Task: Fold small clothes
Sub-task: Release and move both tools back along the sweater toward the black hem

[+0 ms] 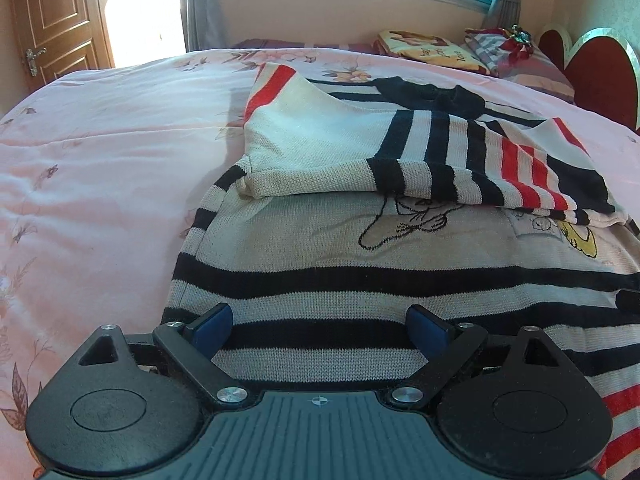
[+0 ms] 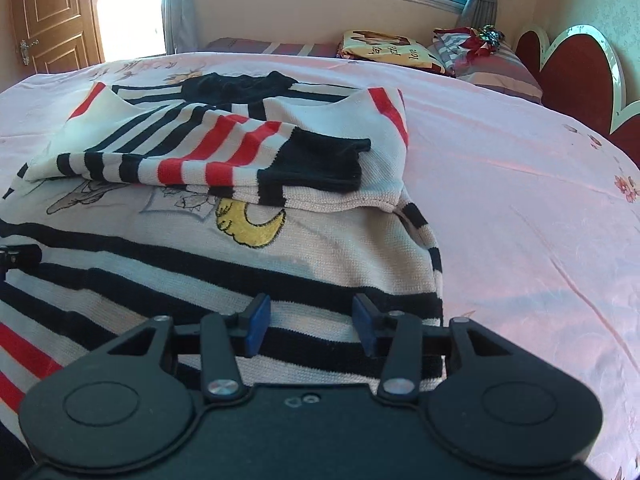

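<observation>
A small knitted sweater (image 1: 320,240) (image 2: 192,248), cream with black and red stripes and a cartoon picture on its front, lies flat on the bed. Both sleeves are folded across its chest, the black cuff (image 2: 320,164) on top. My left gripper (image 1: 320,324) hovers over the lower left part of the sweater, its blue pads (image 1: 212,322) wide apart with only flat cloth showing between them. My right gripper (image 2: 310,322) is over the lower right part near the sweater's edge, its jaws partly apart and nothing pinched between the pads (image 2: 258,320).
The pink flowered bedspread (image 1: 100,140) (image 2: 520,200) stretches to both sides of the sweater. Pillows (image 1: 432,50) and folded bedding lie at the far right by a red heart-shaped headboard (image 2: 572,76). A wooden door (image 1: 56,20) and a window are behind.
</observation>
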